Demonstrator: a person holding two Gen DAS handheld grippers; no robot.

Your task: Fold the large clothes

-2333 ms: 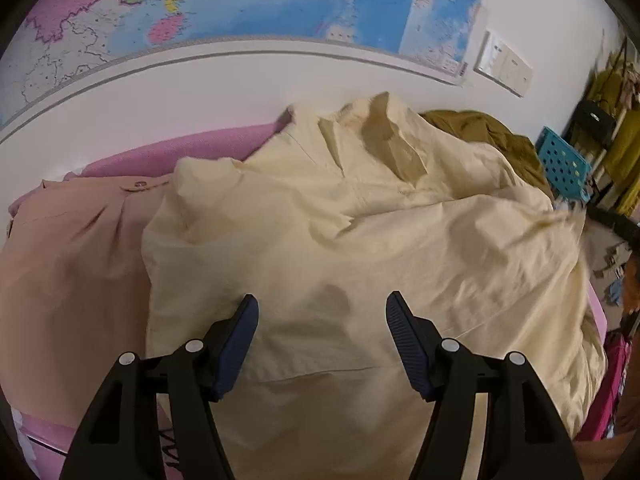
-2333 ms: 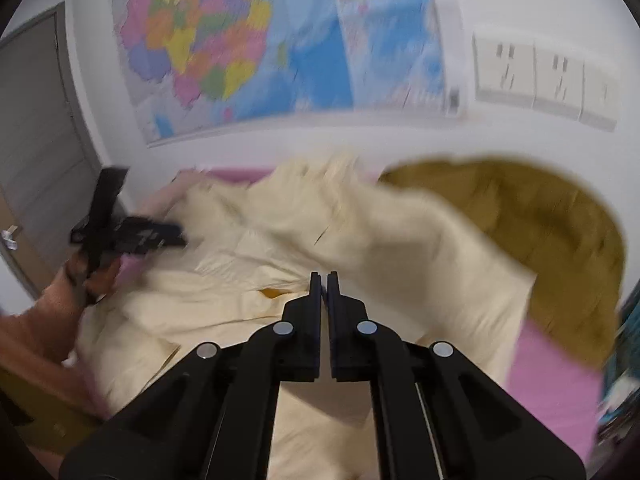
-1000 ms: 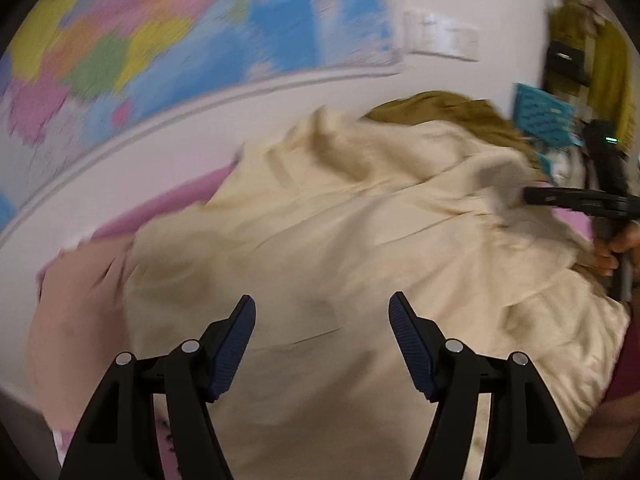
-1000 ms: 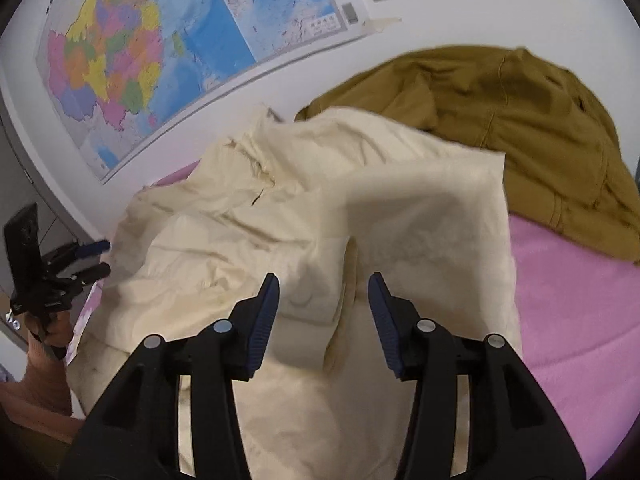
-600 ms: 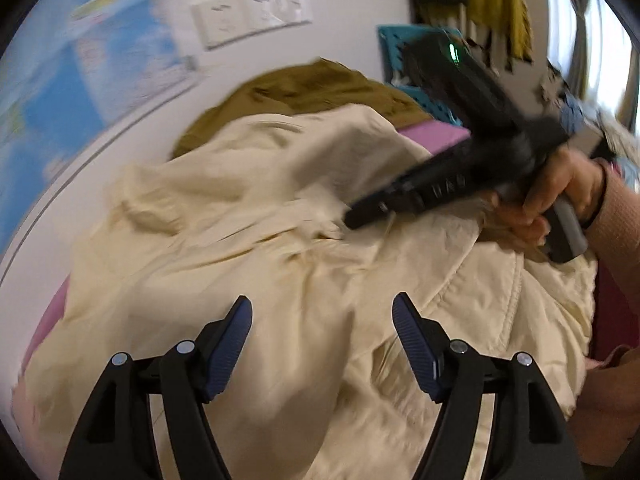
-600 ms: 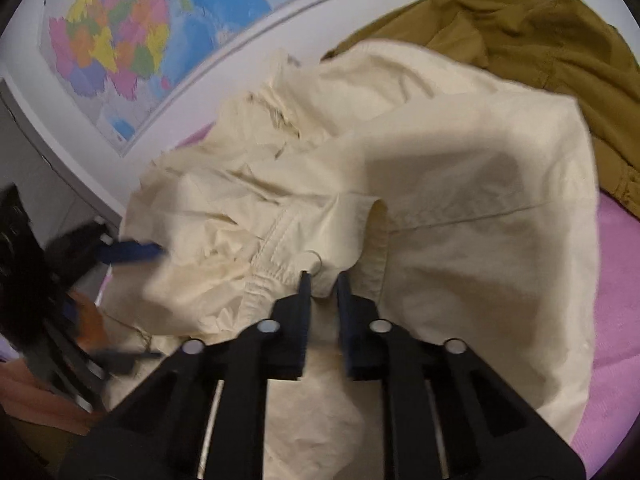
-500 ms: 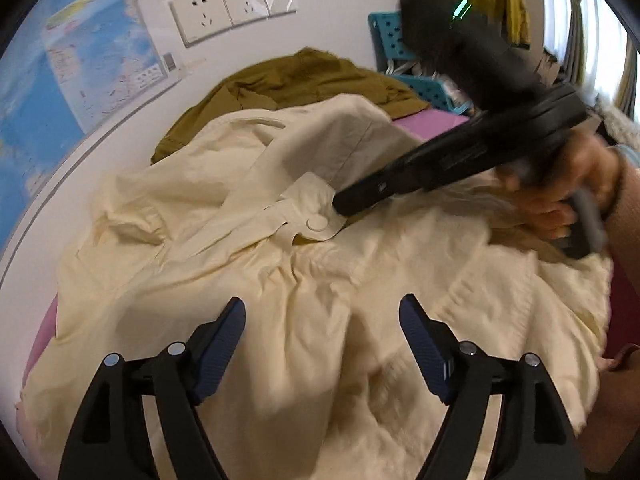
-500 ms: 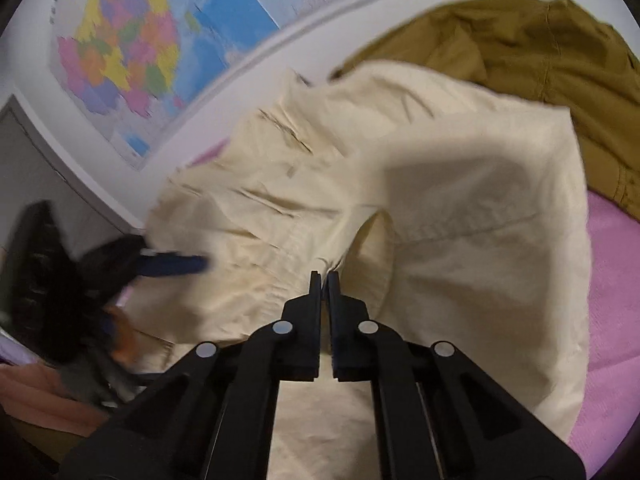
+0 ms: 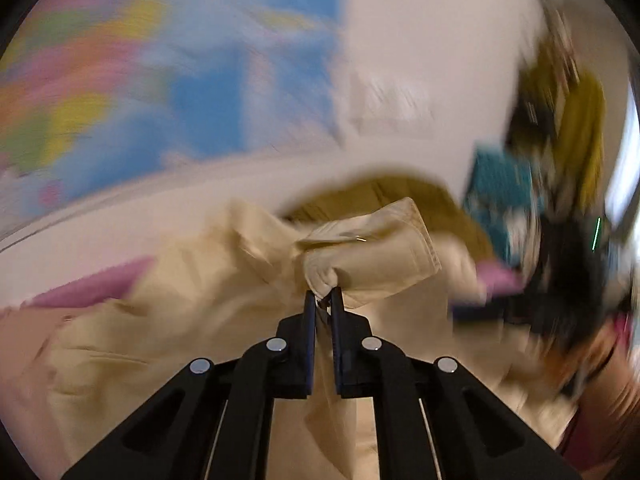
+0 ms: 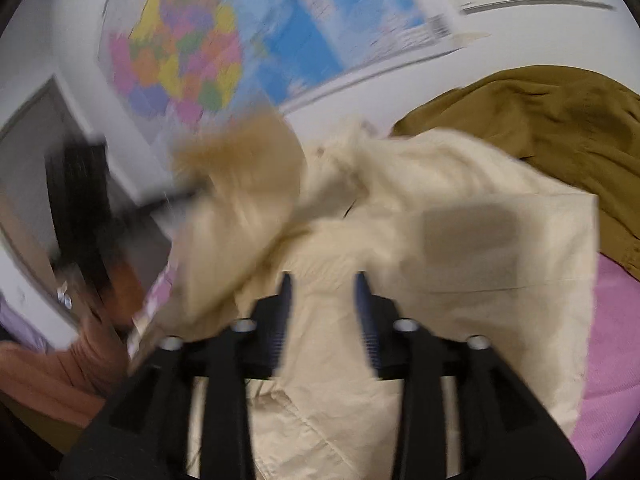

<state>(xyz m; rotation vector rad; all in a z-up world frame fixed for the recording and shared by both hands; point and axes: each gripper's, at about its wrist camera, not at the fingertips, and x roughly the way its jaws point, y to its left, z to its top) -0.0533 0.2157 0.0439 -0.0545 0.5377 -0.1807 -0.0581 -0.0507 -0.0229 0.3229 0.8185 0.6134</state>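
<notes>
Left wrist view, bottom centre: left gripper (image 9: 324, 298) has its jaws clamped on a bunched cuff of the cream shirt (image 9: 372, 256). The cuff stands lifted just above the jaws at frame centre, probably so the sleeve can be carried across the shirt body for a fold.

Right wrist view, lower centre: right gripper (image 10: 323, 308) hangs over the cream shirt (image 10: 460, 248), jaws opening, fabric lying below and between them but not pinched. Likely letting go so the left side takes over.

Shirt lies spread on the pink bed (image 10: 612, 332), centre of both views. Olive jacket (image 10: 540, 120) is heaped behind it, upper right. Wall map (image 10: 248, 40) fills the upper left.

Versus half a second back: left jaws were wide apart and empty, now shut on the cuff; right jaws were closed, now parting. Both views are now heavily blurred.
</notes>
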